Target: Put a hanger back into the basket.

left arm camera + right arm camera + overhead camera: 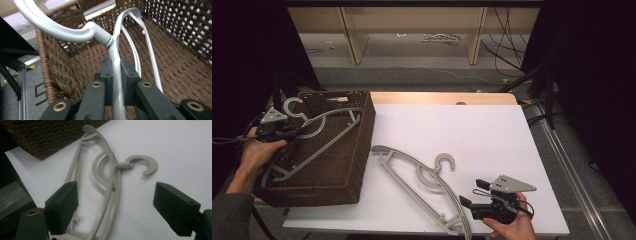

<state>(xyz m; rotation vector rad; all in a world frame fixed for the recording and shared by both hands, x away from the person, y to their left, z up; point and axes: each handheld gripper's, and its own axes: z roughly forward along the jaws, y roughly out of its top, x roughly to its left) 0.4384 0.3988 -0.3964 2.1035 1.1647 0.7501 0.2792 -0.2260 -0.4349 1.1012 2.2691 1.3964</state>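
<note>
The left gripper (287, 131), at the left of the frame, is clamped on a light, stiff hanger (324, 140) over the basket (362, 150); the right gripper (472, 192), lower right, is wide apart, and its hanger (412, 172) looks easiest to grab by the thin arm

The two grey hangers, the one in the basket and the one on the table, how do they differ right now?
The hanger in the basket is clamped by the left gripper near its hook; the hanger on the table is untouched, with the right gripper open above it. The first leans inside the brown wicker basket; the second lies flat on the white table. Both are grey plastic with matching hooks.
</note>
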